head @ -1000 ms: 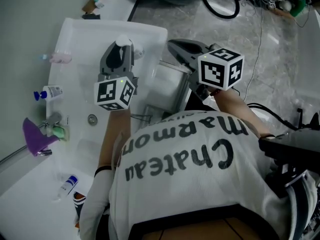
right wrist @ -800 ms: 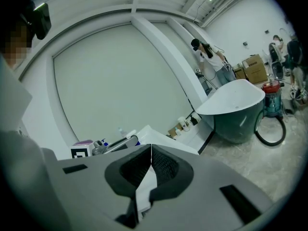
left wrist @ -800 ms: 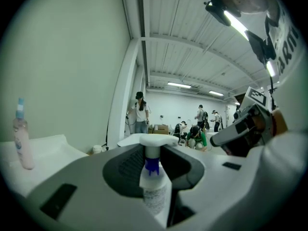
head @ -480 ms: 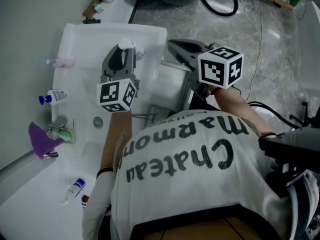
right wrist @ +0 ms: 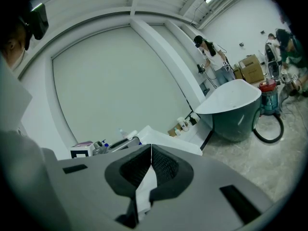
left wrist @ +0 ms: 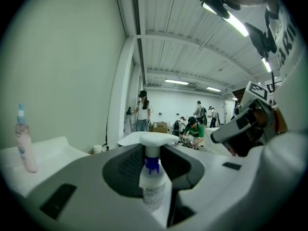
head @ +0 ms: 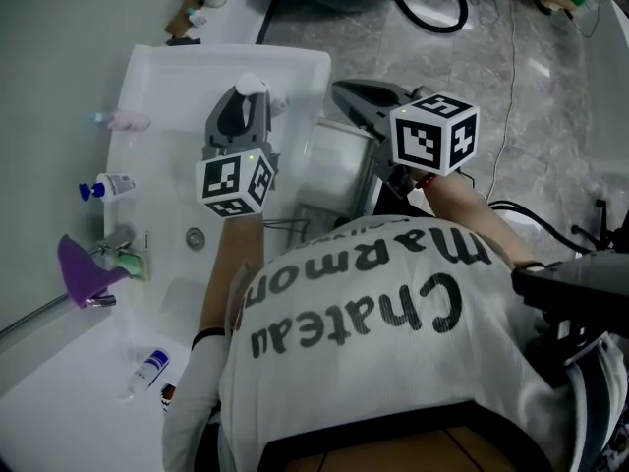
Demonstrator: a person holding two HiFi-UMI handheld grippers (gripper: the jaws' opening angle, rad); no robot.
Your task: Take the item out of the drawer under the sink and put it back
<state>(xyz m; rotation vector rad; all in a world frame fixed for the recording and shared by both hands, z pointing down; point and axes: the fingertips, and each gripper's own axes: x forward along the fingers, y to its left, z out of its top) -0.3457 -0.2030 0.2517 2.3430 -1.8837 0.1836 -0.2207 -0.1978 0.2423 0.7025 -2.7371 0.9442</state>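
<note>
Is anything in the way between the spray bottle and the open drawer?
Nothing visible is. The left gripper holds the spray bottle above the sink, right beside the open drawer. The right gripper hangs near the drawer's far edge.

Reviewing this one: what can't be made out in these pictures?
Drawer contents: head view, partly covered by the right gripper and the person's shirt.
Spray bottle label print: left gripper view, too small, blurred.
White sliver under the right gripper's shut jaws: right gripper view, held or background unclear.

Ceiling strip lights (left wrist: 226,16) give cool, even light; both gripper views bend and darken at their edges.
</note>
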